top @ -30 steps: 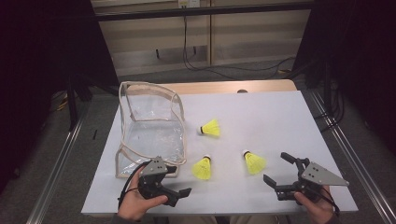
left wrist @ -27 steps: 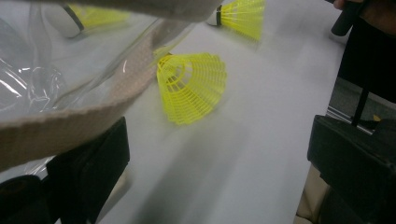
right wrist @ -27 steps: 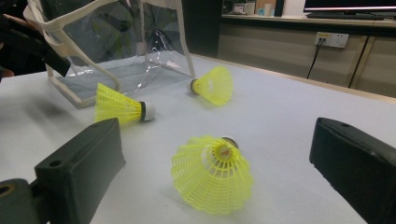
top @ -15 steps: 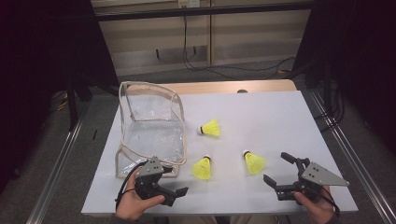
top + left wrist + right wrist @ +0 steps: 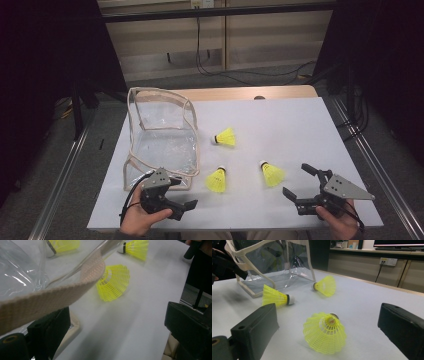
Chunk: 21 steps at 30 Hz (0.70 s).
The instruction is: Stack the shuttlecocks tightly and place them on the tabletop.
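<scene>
A clear plastic bag with beige trim stands open at the table's left. Three yellow shuttlecocks lie on the white table: a far one, a middle one and a right one. My left gripper is open at the bag's near corner. In the left gripper view the beige strap hangs just above one jaw, with the middle shuttlecock beyond it. My right gripper is open near the front edge. Just ahead of its jaws lies the right shuttlecock.
The white table top ends close behind both hands at the front edge. Metal rails run along both sides of the table. A wall with cables stands behind the table's far edge.
My left gripper has edged slightly left and nearer the bag's front corner. The right gripper and the three shuttlecocks have not moved.
</scene>
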Available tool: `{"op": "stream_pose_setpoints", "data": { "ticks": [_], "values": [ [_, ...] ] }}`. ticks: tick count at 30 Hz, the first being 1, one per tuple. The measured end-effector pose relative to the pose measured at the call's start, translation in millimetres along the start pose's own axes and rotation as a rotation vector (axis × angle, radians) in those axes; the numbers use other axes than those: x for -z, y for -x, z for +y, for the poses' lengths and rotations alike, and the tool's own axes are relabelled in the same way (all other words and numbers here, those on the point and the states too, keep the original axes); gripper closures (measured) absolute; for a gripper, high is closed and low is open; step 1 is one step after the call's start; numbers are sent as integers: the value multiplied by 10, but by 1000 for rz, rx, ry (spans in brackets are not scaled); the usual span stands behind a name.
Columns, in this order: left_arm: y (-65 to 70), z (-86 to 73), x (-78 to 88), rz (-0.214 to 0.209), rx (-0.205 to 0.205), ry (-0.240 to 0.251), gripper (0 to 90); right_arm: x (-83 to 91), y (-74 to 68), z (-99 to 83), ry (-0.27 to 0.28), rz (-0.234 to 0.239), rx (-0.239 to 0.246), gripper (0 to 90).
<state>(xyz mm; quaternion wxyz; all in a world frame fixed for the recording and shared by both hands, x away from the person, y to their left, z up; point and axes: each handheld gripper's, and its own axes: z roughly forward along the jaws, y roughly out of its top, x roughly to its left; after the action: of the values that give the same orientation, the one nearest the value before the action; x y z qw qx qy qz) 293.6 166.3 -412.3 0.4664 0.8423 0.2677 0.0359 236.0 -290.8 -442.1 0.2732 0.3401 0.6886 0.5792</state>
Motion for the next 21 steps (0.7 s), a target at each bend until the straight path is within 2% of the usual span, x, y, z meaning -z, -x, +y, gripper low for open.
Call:
{"op": "stream_pose_setpoints", "data": {
  "ticks": [17,21],
  "values": [
    [-53,-56,79,15,12,12,66,1,-1,0,1,-1,1,22],
    [-60,-63,94,17,4,14,66,1,-2,1,1,-1,2,22]
  ]
}}
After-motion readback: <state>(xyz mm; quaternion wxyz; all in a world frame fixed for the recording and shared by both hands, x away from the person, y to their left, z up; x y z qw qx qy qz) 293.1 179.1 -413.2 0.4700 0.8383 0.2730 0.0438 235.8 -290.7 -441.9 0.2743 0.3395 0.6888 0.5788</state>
